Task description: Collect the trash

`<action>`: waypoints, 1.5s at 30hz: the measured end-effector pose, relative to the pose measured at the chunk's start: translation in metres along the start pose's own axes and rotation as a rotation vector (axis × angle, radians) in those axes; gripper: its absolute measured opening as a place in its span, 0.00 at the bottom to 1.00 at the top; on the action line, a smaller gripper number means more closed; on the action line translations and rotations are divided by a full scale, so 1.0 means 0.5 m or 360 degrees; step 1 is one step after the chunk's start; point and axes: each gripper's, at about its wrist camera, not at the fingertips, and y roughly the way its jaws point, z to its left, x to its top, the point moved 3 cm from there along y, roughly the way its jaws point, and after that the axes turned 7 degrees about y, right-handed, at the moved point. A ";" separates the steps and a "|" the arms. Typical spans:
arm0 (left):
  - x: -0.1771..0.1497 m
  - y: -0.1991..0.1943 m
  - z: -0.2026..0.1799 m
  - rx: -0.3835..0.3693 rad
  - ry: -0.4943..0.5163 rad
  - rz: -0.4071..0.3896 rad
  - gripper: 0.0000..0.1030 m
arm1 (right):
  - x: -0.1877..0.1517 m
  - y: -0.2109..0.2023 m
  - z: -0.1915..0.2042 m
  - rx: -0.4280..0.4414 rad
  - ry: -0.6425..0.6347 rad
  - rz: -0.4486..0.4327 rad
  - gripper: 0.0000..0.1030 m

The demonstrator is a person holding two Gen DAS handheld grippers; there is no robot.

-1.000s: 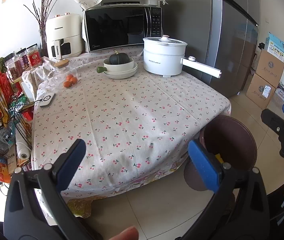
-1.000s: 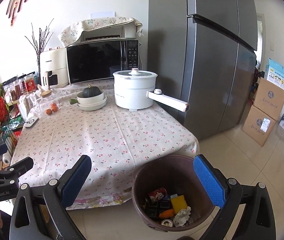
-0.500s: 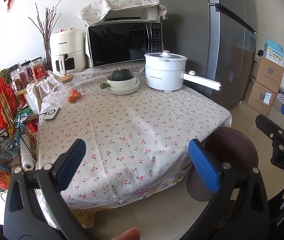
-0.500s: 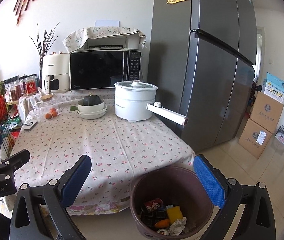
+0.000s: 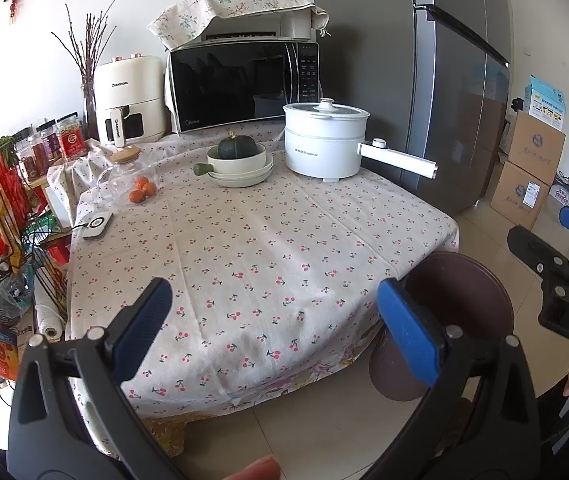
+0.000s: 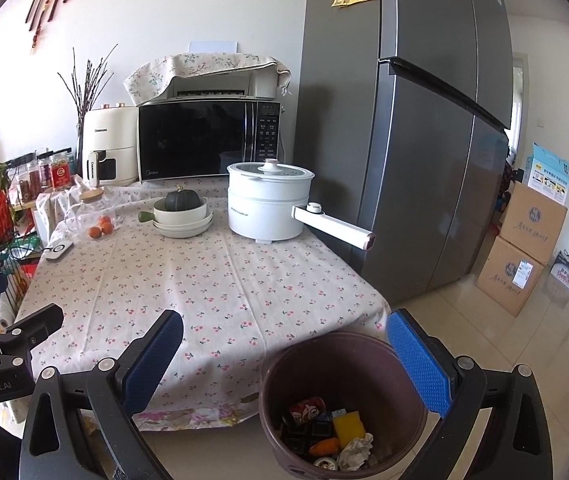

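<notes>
A brown trash bin (image 6: 344,400) stands on the floor at the table's near right corner. It holds a red can (image 6: 306,410), a yellow sponge (image 6: 348,428), crumpled paper (image 6: 356,452) and other scraps. The bin also shows in the left wrist view (image 5: 460,300). My right gripper (image 6: 284,360) is open and empty, above and in front of the bin. My left gripper (image 5: 276,320) is open and empty, in front of the table's near edge. The right gripper shows at the right edge of the left wrist view (image 5: 564,256).
The table with a cherry-print cloth (image 5: 264,248) carries a white electric pot (image 5: 324,148) with a long handle, stacked bowls with a squash (image 5: 240,160), a jar with oranges (image 5: 136,184), a microwave (image 5: 244,84) and an air fryer (image 5: 128,100). A grey fridge (image 6: 424,140) and cardboard boxes (image 6: 520,248) stand right. A wire rack (image 5: 0,216) stands left.
Both grippers have risen and drawn back from the table, so more of the wall and fridge shows. Both stay open and empty.
</notes>
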 end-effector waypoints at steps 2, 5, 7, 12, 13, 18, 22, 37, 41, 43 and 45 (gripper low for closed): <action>0.000 0.001 -0.002 -0.0005 0.0001 0.0005 0.99 | 0.000 0.002 0.000 0.0000 0.0005 0.0002 1.00; 0.000 0.001 -0.001 -0.0006 0.0000 0.0005 0.99 | 0.001 0.005 -0.001 -0.0004 0.0011 0.0009 1.00; 0.000 0.001 -0.001 -0.0007 -0.0003 0.0005 0.99 | 0.001 0.006 -0.001 -0.0001 0.0017 0.0011 1.00; -0.001 0.003 -0.002 -0.0008 -0.0002 0.0009 0.99 | 0.000 0.005 -0.002 -0.0001 0.0016 0.0013 1.00; -0.001 0.003 -0.002 -0.0008 -0.0003 0.0009 0.99 | 0.000 0.005 -0.003 0.0000 0.0017 0.0014 1.00; -0.004 0.002 -0.003 -0.0013 -0.0005 0.0013 0.99 | 0.001 0.004 -0.006 0.0001 0.0028 0.0016 1.00; -0.006 0.004 -0.004 -0.0018 -0.0005 0.0021 0.99 | 0.000 0.005 -0.005 0.0001 0.0025 0.0020 1.00; -0.005 0.003 -0.005 -0.0018 -0.0008 0.0020 0.99 | 0.000 0.005 -0.004 0.0000 0.0025 0.0021 1.00; -0.005 0.003 -0.005 -0.0018 -0.0010 0.0021 0.99 | 0.000 0.006 -0.004 0.0000 0.0026 0.0023 1.00; -0.005 0.003 -0.006 -0.0019 -0.0009 0.0021 0.99 | 0.000 0.006 -0.004 0.0000 0.0027 0.0022 1.00; -0.005 0.003 -0.006 -0.0017 -0.0010 0.0021 0.99 | 0.000 0.006 -0.004 0.0001 0.0026 0.0023 1.00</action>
